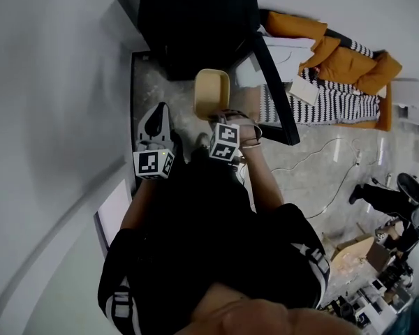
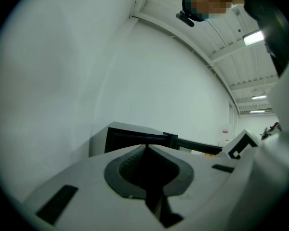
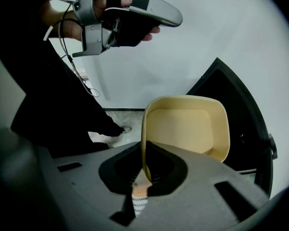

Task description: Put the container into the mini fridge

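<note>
A beige, open plastic container (image 1: 211,93) (image 3: 188,129) is held up on its side in front of the black mini fridge (image 1: 195,19) (image 3: 236,109). The fridge's door (image 1: 276,96) stands swung open to the right. My right gripper (image 1: 221,117) (image 3: 143,170) is shut on the container's near rim, with the hollow facing me in the right gripper view. My left gripper (image 1: 157,117) (image 2: 145,150) hangs to the left of the container, its jaws closed together on nothing. In the left gripper view the fridge (image 2: 135,138) shows beyond the jaws.
A white wall (image 1: 49,117) runs along the left, close beside the fridge. A sofa with orange cushions (image 1: 335,58) and a striped blanket stands right of the fridge door. Cables (image 1: 321,159) lie on the marble floor. Another person (image 1: 384,201) and a cardboard box (image 1: 356,253) are at the right.
</note>
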`<state>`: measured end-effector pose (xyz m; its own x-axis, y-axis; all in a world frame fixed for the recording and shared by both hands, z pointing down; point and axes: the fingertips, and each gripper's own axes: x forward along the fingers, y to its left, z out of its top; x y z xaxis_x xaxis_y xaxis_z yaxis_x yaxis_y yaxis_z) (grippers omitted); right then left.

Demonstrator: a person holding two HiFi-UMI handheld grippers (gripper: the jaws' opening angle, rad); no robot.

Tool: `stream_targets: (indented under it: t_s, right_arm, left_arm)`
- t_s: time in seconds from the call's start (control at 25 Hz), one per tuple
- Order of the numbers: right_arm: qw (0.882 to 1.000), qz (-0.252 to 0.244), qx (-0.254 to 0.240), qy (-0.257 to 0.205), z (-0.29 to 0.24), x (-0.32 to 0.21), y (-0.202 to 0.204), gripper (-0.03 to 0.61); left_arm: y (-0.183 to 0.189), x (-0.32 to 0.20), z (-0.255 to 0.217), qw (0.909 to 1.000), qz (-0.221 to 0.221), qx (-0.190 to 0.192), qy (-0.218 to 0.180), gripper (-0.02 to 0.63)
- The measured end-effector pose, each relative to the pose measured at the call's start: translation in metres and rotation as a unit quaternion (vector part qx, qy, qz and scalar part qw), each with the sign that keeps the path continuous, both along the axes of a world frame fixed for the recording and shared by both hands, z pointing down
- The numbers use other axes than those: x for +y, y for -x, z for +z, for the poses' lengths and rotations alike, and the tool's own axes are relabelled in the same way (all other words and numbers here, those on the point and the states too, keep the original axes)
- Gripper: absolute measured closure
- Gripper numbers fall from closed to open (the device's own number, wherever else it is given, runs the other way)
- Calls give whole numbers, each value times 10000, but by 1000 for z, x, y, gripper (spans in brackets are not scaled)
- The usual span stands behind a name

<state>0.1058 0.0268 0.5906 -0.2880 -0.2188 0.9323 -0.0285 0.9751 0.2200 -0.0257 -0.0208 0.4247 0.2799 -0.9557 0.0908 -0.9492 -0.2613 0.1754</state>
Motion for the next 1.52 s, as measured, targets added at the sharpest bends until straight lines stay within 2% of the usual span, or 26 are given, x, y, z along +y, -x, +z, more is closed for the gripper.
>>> stream_targets:
  t_s: [0.12,0.24,0.64,1.24,1.52]
  right_arm:
    - [10000,72,24,25,2,-20,11,575]
    - [9998,123,89,114,13,-35,19,575]
    - [9989,269,291,256,47,-77,27,575]
    - [9976,57,522,451,118,-127,42,576]
    - [9965,158,697,433,155,-153,36,575]
  left_arm:
    - [8,-19,-6,9999,99,-21,-67,601]
    - [17,-37,-11,10000,87,28,40,601]
    - [35,-67,8,9999,90,91,100,601]
    - [36,-80,24,9996,140,180,178,601]
    - [41,-88,34,9994,90,225,248,601]
